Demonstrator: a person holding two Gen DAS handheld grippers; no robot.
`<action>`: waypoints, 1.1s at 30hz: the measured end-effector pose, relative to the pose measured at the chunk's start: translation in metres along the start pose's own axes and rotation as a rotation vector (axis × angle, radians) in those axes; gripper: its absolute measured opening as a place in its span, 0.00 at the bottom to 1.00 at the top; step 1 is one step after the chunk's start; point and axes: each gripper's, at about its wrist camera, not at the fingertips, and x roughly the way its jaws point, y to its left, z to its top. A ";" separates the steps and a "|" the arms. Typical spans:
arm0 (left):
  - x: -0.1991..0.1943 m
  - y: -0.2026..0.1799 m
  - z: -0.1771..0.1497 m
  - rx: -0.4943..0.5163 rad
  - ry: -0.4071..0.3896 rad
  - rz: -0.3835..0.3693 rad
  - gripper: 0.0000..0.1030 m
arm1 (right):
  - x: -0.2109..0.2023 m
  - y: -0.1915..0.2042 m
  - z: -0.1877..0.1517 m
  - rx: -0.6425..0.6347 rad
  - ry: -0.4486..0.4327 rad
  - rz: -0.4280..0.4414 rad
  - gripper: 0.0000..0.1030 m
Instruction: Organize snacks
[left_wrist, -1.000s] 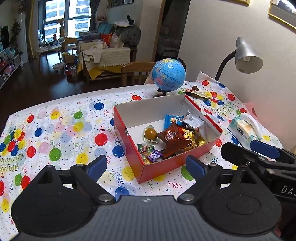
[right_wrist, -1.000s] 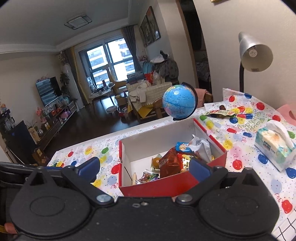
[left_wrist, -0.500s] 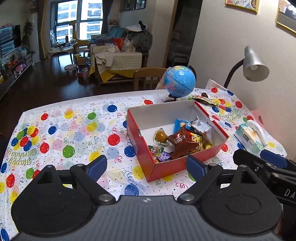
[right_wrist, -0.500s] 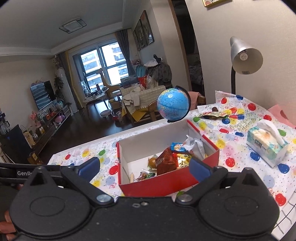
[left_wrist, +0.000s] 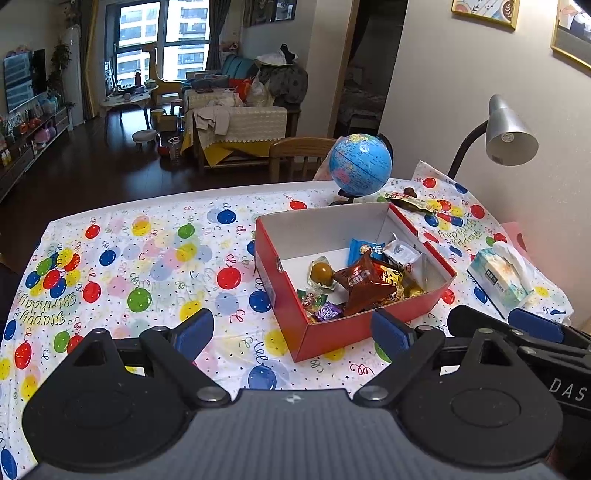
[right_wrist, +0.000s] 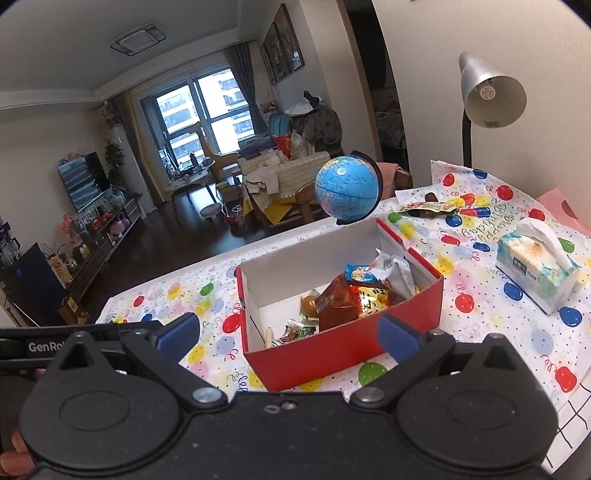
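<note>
A red cardboard box (left_wrist: 332, 338) with a white inside stands on the balloon-print tablecloth. It holds several snacks: a brown star-shaped packet (left_wrist: 364, 284), a blue packet (left_wrist: 364, 248), a white packet (left_wrist: 400, 254) and small candies (left_wrist: 325, 313). The box also shows in the right wrist view (right_wrist: 332, 354). My left gripper (left_wrist: 293, 330) is open and empty, held back from the box's near corner. My right gripper (right_wrist: 288, 334) is open and empty, above the box's near wall. One snack wrapper (left_wrist: 413, 201) lies on the table behind the box.
A blue globe (left_wrist: 360, 164) stands just behind the box. A tissue box (left_wrist: 498, 277) sits to the right, under a grey desk lamp (left_wrist: 509, 136) by the wall. A wooden chair (left_wrist: 299, 155) is at the table's far edge.
Both grippers have drawn back and up from the box, so it looks smaller and further off. Both stay open and empty. The snacks have not moved.
</note>
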 end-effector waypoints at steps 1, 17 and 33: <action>0.000 0.000 0.000 0.000 -0.001 -0.001 0.90 | 0.000 0.001 0.000 -0.003 -0.002 -0.001 1.00; -0.004 0.002 -0.001 -0.008 -0.016 0.008 0.90 | 0.002 0.003 0.004 0.000 -0.001 -0.002 1.00; -0.007 0.005 -0.002 -0.016 -0.018 0.010 0.90 | 0.003 0.002 0.006 0.003 0.003 -0.004 1.00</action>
